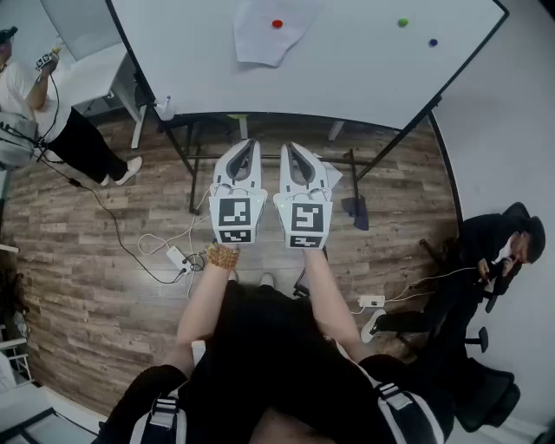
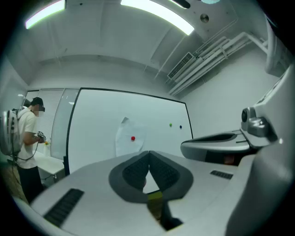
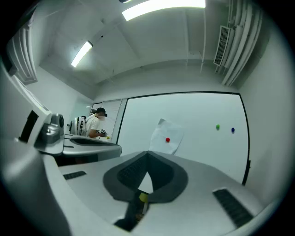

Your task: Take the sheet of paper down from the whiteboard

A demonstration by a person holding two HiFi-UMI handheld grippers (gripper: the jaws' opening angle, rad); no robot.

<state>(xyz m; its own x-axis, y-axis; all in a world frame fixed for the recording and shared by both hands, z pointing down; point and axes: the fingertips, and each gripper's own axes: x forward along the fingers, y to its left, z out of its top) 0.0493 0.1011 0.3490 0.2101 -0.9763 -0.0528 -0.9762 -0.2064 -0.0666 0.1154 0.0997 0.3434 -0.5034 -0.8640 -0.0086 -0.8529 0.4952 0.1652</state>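
A white sheet of paper (image 1: 270, 32) hangs on the whiteboard (image 1: 364, 69), pinned by a red magnet (image 1: 277, 23). The same paper (image 2: 129, 137) (image 3: 166, 136) appears ahead in the left gripper view and in the right gripper view, some way off. My left gripper (image 1: 245, 154) and right gripper (image 1: 297, 157) are held side by side, level, pointing at the board and well short of it. Both are shut, pads touching, nothing between them.
A green magnet (image 1: 402, 22) and a blue magnet (image 1: 433, 42) sit on the board to the paper's right. The board's black stand (image 1: 195, 165) stands on the wood floor below. A person (image 1: 35, 104) stands at the far left; another person (image 1: 494, 260) sits at the right. Cables and power strips (image 1: 178, 257) lie on the floor.
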